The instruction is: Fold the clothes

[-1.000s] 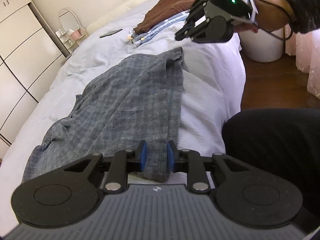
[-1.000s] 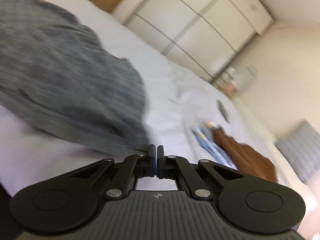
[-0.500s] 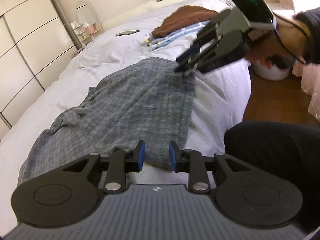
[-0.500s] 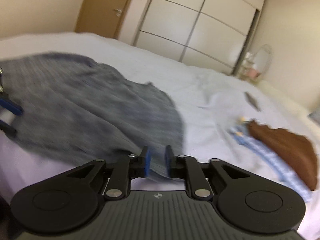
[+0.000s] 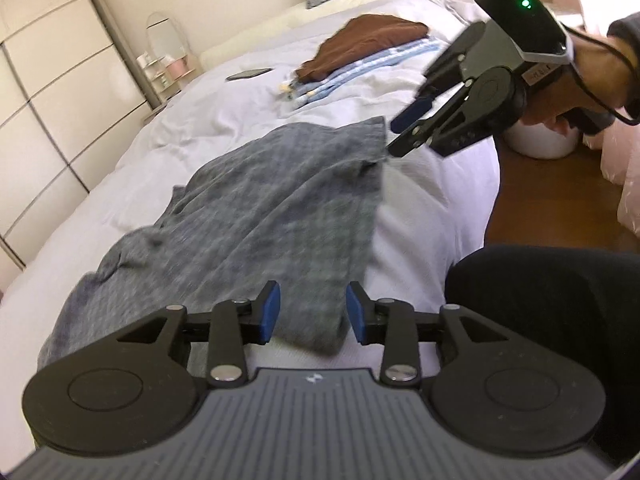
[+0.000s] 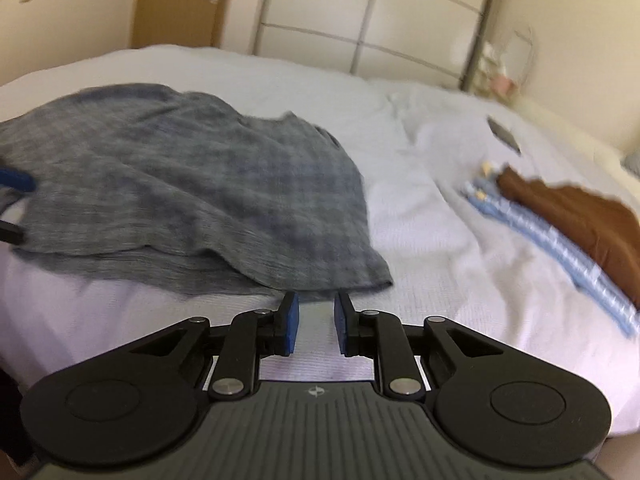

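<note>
A grey checked garment [image 5: 272, 216] lies spread along the near edge of the white bed [image 5: 224, 104]; it also shows in the right wrist view [image 6: 192, 196]. My left gripper [image 5: 313, 314] is open and empty, its blue pads on either side of the garment's near corner. My right gripper [image 6: 316, 326] is open and empty just in front of the garment's other near corner, and it shows in the left wrist view [image 5: 404, 132] above that corner. A folded pile, brown cloth [image 5: 368, 40] on blue striped cloth [image 5: 360, 68], lies further up the bed.
A dark phone [image 5: 248, 75] lies on the bed near the pile. White wardrobe doors [image 5: 52, 92] and a small shelf with a mirror [image 5: 164, 60] stand beyond the bed. A white bin [image 5: 540, 142] and wooden floor are at the right. My dark-clad leg [image 5: 552, 312] is beside the bed.
Both grippers have opened wider. The right gripper has swung down from above the bed to the garment's far near-edge corner. The left view has shifted slightly.
</note>
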A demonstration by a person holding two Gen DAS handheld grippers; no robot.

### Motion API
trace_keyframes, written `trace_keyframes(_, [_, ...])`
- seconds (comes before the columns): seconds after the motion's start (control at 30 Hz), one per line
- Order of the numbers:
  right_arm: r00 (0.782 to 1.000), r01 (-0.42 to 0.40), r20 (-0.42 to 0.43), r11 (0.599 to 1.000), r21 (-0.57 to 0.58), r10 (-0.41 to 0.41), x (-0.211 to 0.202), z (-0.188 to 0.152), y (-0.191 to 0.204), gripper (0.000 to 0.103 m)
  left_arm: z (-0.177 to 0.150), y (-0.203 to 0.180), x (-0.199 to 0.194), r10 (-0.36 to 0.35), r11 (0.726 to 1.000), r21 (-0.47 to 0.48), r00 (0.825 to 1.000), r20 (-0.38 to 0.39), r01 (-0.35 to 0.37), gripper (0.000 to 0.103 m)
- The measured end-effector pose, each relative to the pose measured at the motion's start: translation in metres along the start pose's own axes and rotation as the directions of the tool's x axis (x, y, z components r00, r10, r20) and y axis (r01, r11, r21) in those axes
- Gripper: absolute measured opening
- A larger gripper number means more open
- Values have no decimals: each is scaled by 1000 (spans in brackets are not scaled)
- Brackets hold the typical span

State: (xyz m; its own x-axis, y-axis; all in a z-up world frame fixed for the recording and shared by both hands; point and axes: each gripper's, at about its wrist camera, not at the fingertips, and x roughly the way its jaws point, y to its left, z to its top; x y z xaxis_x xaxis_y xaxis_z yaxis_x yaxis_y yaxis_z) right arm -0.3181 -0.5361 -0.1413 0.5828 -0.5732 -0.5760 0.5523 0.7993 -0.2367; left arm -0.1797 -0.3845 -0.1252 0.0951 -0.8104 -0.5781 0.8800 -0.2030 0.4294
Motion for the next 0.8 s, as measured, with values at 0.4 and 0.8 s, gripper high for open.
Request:
trace_keyframes(0.4, [1000,-2,18,1000,-26,3,-2,-2,9,33,-4,-16,3,15,996,85,999,-29,-13,0])
trace_keyframes(0.8, [999,-14,35,994,-110,18,10,4,24,42,-17,-7,-2,-33,999,23,998,-53,34,4])
